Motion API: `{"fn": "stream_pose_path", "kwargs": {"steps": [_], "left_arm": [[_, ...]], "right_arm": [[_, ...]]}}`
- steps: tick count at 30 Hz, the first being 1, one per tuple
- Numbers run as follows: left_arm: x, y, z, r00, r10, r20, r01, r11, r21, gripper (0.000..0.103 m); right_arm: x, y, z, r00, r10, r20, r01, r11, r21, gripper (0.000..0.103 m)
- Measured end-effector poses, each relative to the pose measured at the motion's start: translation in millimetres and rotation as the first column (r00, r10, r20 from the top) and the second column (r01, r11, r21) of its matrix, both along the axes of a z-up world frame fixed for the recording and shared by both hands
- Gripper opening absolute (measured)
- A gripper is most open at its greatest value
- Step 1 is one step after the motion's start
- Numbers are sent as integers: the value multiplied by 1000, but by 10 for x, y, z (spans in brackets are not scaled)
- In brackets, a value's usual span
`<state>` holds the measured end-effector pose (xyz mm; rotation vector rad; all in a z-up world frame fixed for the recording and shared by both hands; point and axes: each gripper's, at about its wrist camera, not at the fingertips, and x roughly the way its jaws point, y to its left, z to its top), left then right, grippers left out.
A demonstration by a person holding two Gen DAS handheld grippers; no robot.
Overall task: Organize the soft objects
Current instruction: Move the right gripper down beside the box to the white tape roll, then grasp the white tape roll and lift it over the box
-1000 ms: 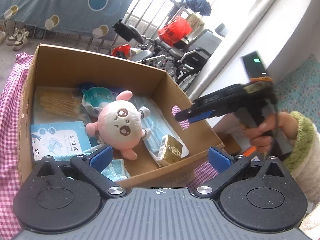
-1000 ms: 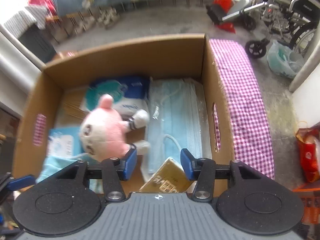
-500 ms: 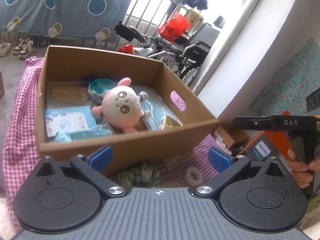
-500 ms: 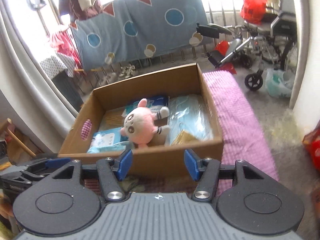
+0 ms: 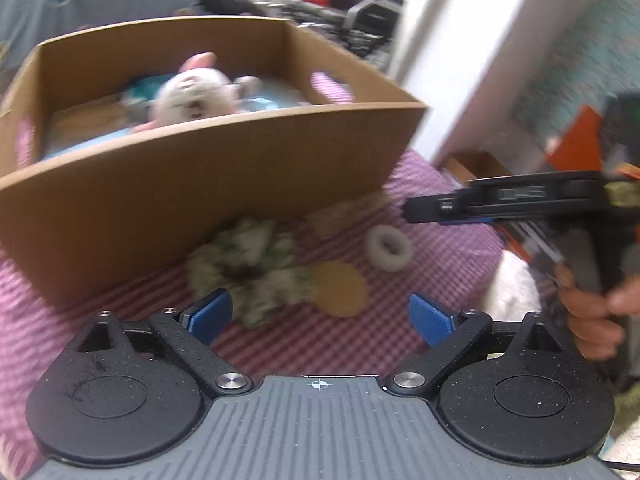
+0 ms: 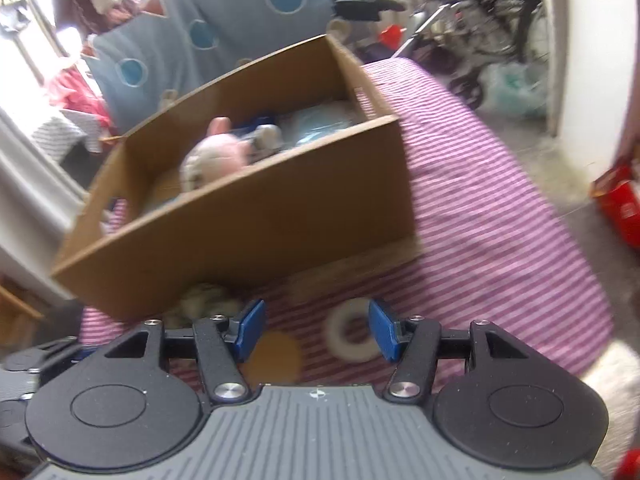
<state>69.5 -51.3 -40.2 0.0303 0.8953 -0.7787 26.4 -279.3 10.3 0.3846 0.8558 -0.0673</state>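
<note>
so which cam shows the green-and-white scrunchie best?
Left wrist: the scrunchie lies in full view on the checked cloth, in front of the box, though blurred. Right wrist shows only a part, cut off behind its own left finger.

1. The cardboard box (image 5: pixel 208 184) was plain brown, inside and out.
2. The cloth (image 6: pixel 500 240) under it was checked in pink-purple and white, blurring into stripes in the right wrist view.
3. The plush toy (image 5: pixel 196 98) in the box was pale pink with a whitish face and dark markings.
4. The fluffy scrunchie (image 5: pixel 256 264) on the cloth was white mottled with green.
5. The ring (image 5: pixel 389 249) beside it was white.
6. The round pad (image 5: pixel 340 289) was yellow-orange.
7. The left gripper (image 5: pixel 320 314) and the right gripper (image 6: pixel 316 330) had blue pads on black arms and grey ribbed bodies.
8. The hanging sheet (image 6: pixel 240 20) was grey-blue with blue circles and reddish triangles.
</note>
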Motion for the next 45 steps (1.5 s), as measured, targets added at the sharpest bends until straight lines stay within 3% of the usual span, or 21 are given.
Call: {"fn": "stream_pose_path", "kwargs": {"steps": [6,12,18,29,40,45], "left_arm": [[112,-441,-33,989,-145,36,146,989,0,87],[144,-951,-128,951,-301,76,293,951,99,75],[165,-1279,-271,924,-370,93,349,919,183,67],[195,-1365,-427,926,-366,96,332,908,254,47],[155,-1370,-387,921,-361,147,321,916,240,46],[78,-1307,-271,920,-352,172,313,924,220,46]], "right_arm": [[25,-218,-207,998,-49,-41,49,999,4,47],[62,-275,-339,998,-20,-64,21,999,27,42],[138,-285,-434,996,33,-84,-31,999,26,30],[246,-262,-503,992,92,-84,-95,995,-31,26],[251,-247,-501,995,86,-60,-88,995,-45,20],[130,-208,-337,997,77,-27,-78,996,-49,20]]}}
